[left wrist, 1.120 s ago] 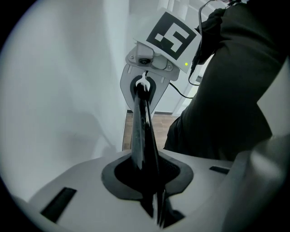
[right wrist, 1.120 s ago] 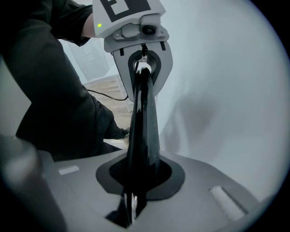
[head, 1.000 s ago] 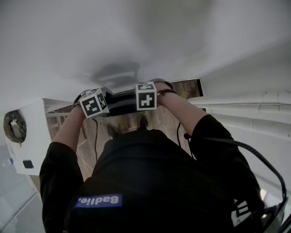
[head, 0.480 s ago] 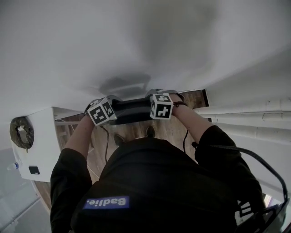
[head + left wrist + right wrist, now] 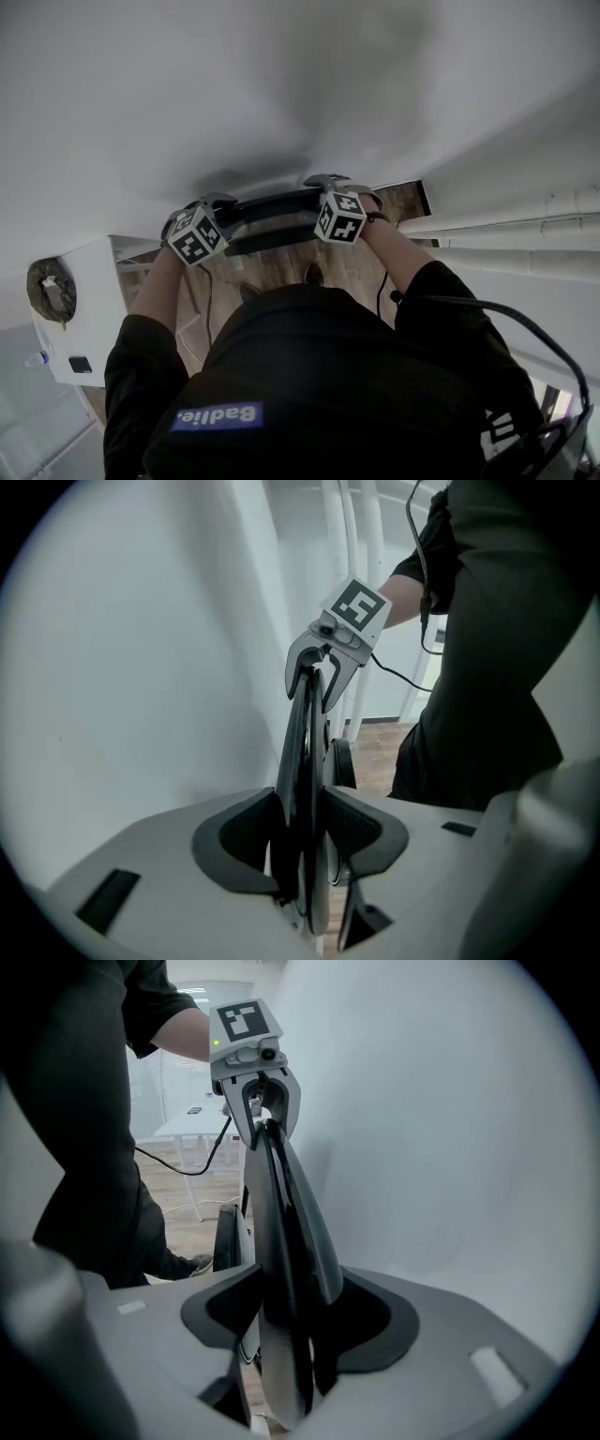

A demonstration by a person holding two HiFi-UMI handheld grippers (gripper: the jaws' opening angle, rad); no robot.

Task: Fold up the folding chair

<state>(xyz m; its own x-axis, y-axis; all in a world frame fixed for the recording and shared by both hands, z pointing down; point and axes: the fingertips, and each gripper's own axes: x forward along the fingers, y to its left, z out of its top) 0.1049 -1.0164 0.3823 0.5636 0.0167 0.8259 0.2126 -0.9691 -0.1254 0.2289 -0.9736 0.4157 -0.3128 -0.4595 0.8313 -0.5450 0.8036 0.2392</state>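
The folded black chair (image 5: 272, 202) stands upright close against the white wall (image 5: 281, 84), and I see it edge-on along its top. My left gripper (image 5: 212, 202) sits over the top edge's left end and my right gripper (image 5: 328, 184) over its right end. In the left gripper view the thin chair edge (image 5: 305, 752) runs between the jaws of my left gripper (image 5: 302, 829), which have just been opening. In the right gripper view the chair (image 5: 286, 1213) likewise lies between the just-opening jaws of my right gripper (image 5: 295, 1314). Neither gripper's pads visibly press on it.
A white cabinet (image 5: 89, 309) stands at the left. White pipes (image 5: 506, 230) run along the wall at the right. Wooden floor (image 5: 281, 267) and the person's shoe (image 5: 314, 274) show below the chair. A cable (image 5: 187, 1168) trails from the left gripper.
Both grippers have shifted sideways along the chair's top and stand further apart. Their jaws look wider, and the chair's top now shows as two separate dark bars.
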